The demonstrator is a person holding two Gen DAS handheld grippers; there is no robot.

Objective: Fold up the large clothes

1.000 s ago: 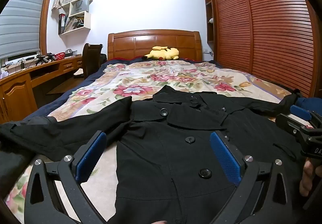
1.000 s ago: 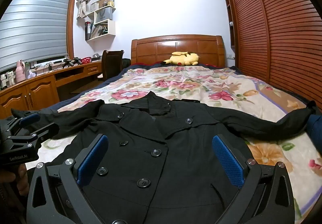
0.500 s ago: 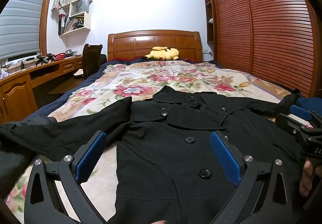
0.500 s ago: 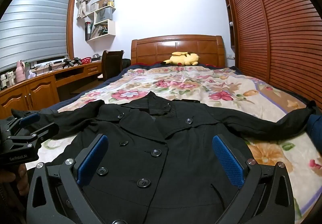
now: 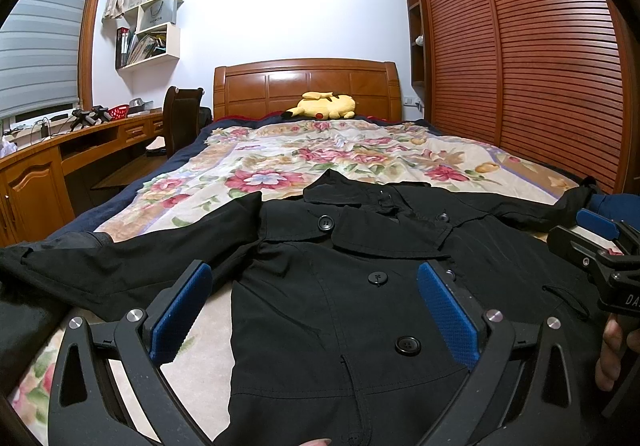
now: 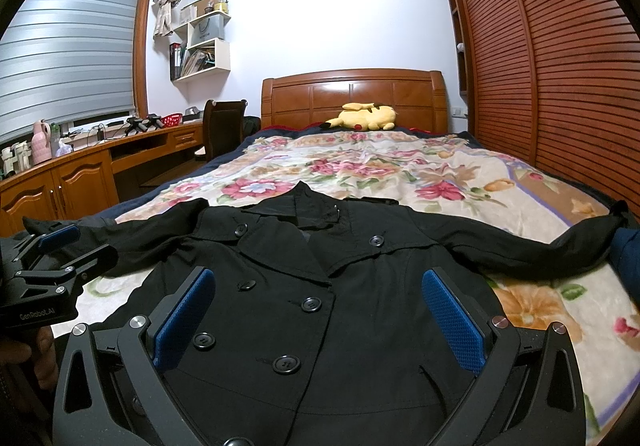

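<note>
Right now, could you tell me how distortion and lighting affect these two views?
Left wrist view: fisheye bows the louvred wardrobe doors; black corner vignetting. Right wrist view: same bowing at the window blind; the black coat reads dark, folds faint; both sharp.

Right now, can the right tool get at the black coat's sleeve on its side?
Probably yes. The right tool is open above the black buttoned coat, and the sleeve lies flat, uncovered on the flowery bedspread.

The black coat's hem runs off the bottom edge in both wrist views, behind each tool's frame. Its left sleeve leaves the left wrist picture's left edge. The shelf contents and small counter items are too small to tell.
</note>
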